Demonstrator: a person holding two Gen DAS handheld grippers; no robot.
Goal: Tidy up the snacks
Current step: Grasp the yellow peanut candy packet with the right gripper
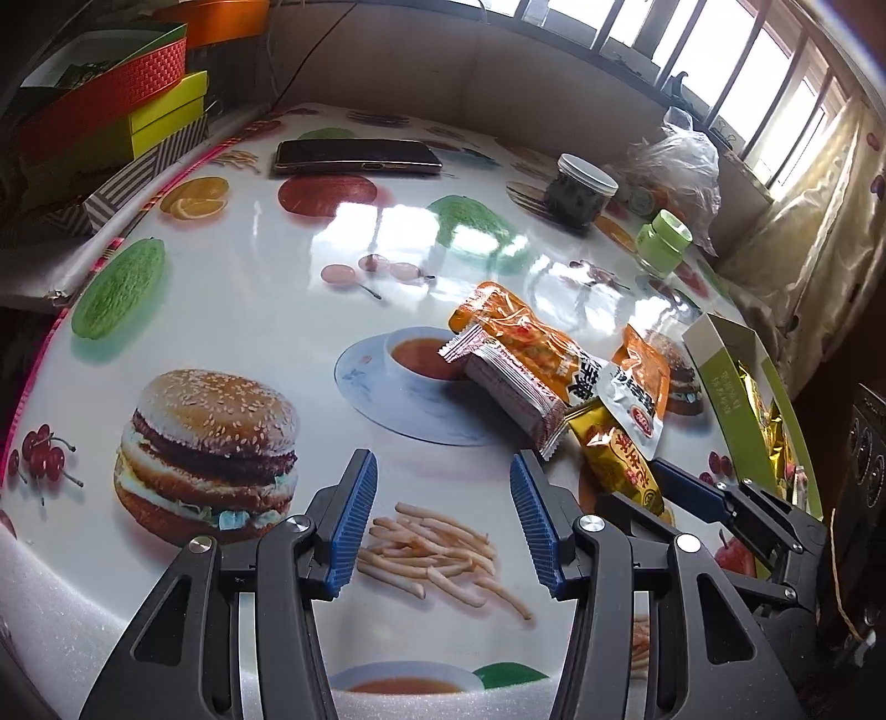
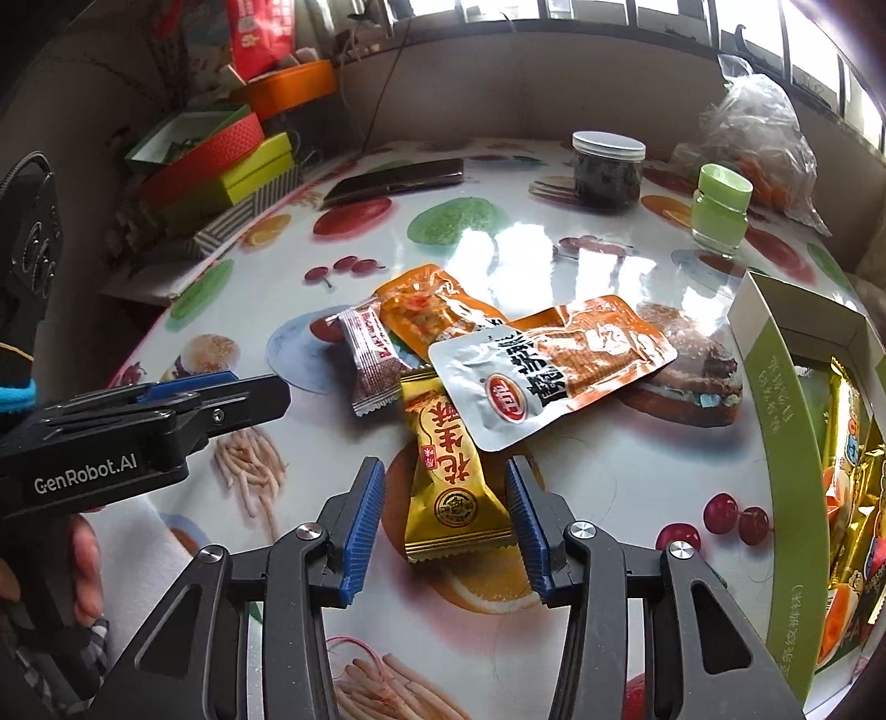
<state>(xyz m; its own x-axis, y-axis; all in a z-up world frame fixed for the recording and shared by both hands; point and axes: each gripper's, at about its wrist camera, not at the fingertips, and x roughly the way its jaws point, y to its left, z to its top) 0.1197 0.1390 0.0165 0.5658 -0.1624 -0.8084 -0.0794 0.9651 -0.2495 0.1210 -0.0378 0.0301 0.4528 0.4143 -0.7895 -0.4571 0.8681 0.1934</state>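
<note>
Now right tool (image 2: 446, 512) level, spread astride gold snack (image 2: 451, 487).

Gold packet (image 2: 451, 487); orange-silver pouch (image 2: 554, 371); food-print tablecloth (image 1: 249, 310); blue-ribbed tongs (image 2: 443, 518).

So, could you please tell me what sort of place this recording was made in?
Probably a home, at a table by a window. The table wears a glossy food-print cover, and it holds loose snack packs, a phone, jars and stacked gift boxes.
</note>
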